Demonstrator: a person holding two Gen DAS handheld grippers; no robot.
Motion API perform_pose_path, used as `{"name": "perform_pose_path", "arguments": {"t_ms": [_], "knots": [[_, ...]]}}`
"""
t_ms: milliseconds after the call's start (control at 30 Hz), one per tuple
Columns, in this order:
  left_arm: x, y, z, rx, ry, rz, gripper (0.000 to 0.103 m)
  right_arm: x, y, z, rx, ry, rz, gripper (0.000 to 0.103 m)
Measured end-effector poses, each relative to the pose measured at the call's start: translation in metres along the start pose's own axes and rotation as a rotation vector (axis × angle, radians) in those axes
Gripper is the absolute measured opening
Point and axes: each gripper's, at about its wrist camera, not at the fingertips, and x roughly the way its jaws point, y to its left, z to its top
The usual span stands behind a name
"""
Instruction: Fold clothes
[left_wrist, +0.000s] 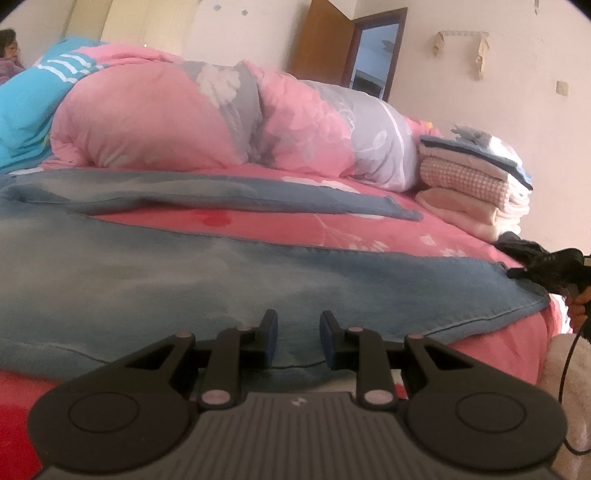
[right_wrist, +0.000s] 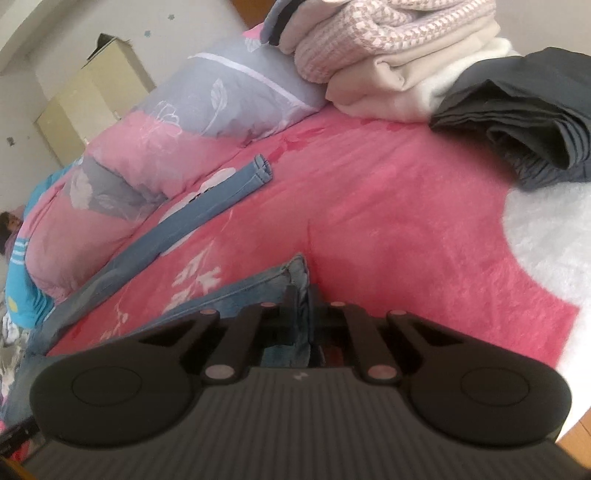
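1. Left wrist view: left gripper (left_wrist: 298, 338) at lower centre, jaws parted, nothing between them, above blue denim jeans (left_wrist: 147, 280) spread across pink floral bedsheet (left_wrist: 369, 229).
2. Right wrist view: right gripper (right_wrist: 301, 314) at lower centre, clamped on jeans leg hem (right_wrist: 297, 273).
3. Upper right: stack of folded clothes (right_wrist: 388, 55).

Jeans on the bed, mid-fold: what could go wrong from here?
1. The right gripper pinches only the hem of one leg of the jeans; a thin bite like that may slip under pull.
2. The left gripper stands open over the denim with nothing held, so a one-sided pull could skew the fold.
3. The dark garment and the folded stack lie close; a swung leg might knock them.
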Motion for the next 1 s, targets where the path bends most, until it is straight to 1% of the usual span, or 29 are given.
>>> {"name": "perform_pose_path", "arguments": {"t_ms": [100,200,233,267,300,367,433,467,533,600,700,767,833,867,933,1000], "knots": [[-0.008,0.001,0.001,-0.008,-0.023,-0.003,0.03,-0.009,0.001,0.003,0.029,0.0,-0.044,0.006],[-0.018,0.001,0.004,-0.013,-0.058,-0.017,0.035,-0.034,0.007,0.009,0.017,-0.051,-0.14,0.009],[-0.021,0.002,0.006,-0.017,-0.069,-0.022,0.035,-0.044,0.009,0.011,0.011,-0.066,-0.142,0.009],[-0.024,0.003,0.008,-0.026,-0.081,-0.026,0.036,-0.054,0.013,0.014,0.008,-0.076,-0.126,0.009],[-0.025,0.004,0.011,-0.035,-0.089,-0.023,0.036,-0.062,0.021,0.016,0.002,-0.082,-0.1,0.009],[-0.028,0.009,0.017,-0.054,-0.102,0.012,0.038,-0.071,0.042,0.017,-0.026,-0.078,-0.03,0.009],[-0.027,0.016,0.023,-0.07,-0.099,0.077,0.038,-0.069,0.074,0.013,-0.08,-0.051,0.063,0.009],[-0.025,0.021,0.026,-0.083,-0.092,0.122,0.038,-0.066,0.091,0.01,-0.109,-0.03,0.113,0.009],[-0.021,0.034,0.029,-0.119,-0.08,0.203,0.038,-0.047,0.131,-0.003,-0.168,0.036,0.225,0.009],[-0.017,0.048,0.028,-0.156,-0.069,0.273,0.036,-0.022,0.173,-0.025,-0.228,0.117,0.329,0.009],[-0.011,0.064,0.024,-0.179,-0.054,0.359,0.036,0.022,0.236,-0.07,-0.338,0.239,0.435,0.009],[-0.007,0.072,0.021,-0.184,-0.034,0.393,0.035,0.046,0.275,-0.101,-0.411,0.285,0.475,0.009],[-0.006,0.075,0.021,-0.186,-0.029,0.402,0.033,0.069,0.311,-0.13,-0.484,0.327,0.512,0.009],[-0.005,0.077,0.021,-0.185,-0.03,0.402,0.033,0.076,0.324,-0.142,-0.518,0.333,0.515,0.009],[-0.005,0.078,0.021,-0.184,-0.029,0.403,0.033,0.085,0.342,-0.161,-0.58,0.337,0.512,0.009],[-0.004,0.078,0.021,-0.182,-0.026,0.403,0.033,0.087,0.344,-0.169,-0.63,0.322,0.503,0.007]]}}
